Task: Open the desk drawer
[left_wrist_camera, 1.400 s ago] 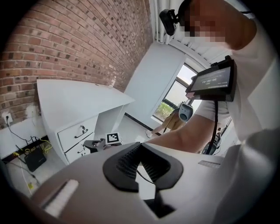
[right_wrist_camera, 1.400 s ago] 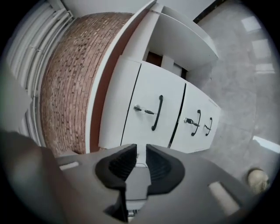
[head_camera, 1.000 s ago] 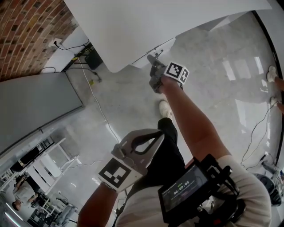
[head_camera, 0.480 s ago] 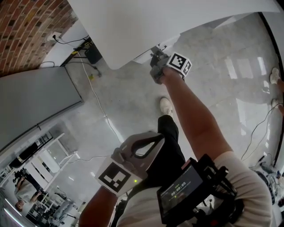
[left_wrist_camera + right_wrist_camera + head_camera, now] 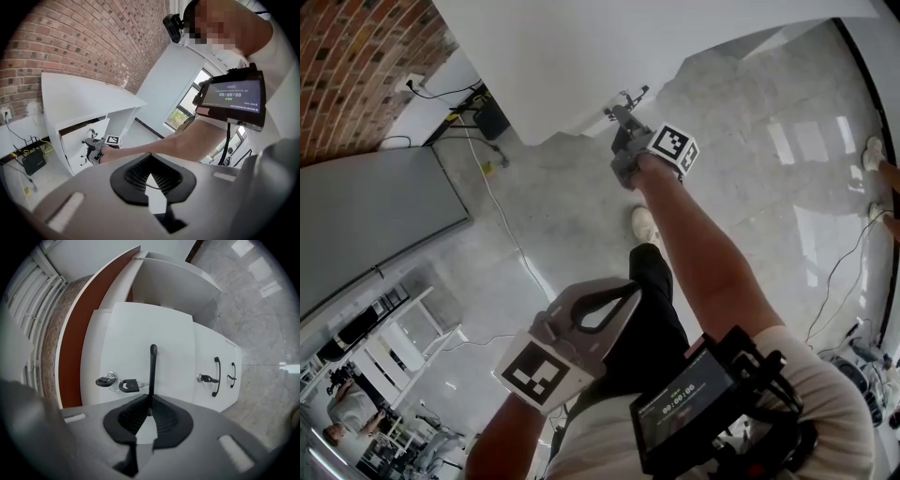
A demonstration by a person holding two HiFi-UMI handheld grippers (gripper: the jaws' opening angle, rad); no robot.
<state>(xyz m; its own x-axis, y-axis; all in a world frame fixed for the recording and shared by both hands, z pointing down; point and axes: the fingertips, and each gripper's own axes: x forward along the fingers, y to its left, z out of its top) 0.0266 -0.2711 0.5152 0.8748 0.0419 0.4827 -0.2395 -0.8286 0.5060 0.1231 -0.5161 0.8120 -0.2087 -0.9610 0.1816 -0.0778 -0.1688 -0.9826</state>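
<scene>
Right gripper is clamping the black handle of the top drawer under the desk. Left gripper is idling, jaws together, empty. Pull step; next needs a straight draw outward

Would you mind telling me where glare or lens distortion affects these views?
Head view: window glare streaks the glossy floor. Right gripper view: fisheye bows the drawer edges; the handle is sharp. Left gripper view: black corners, window partly washed out.

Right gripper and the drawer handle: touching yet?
Touching. The right gripper view shows the black drawer handle running into the right gripper, with its fingers closed on it.
</scene>
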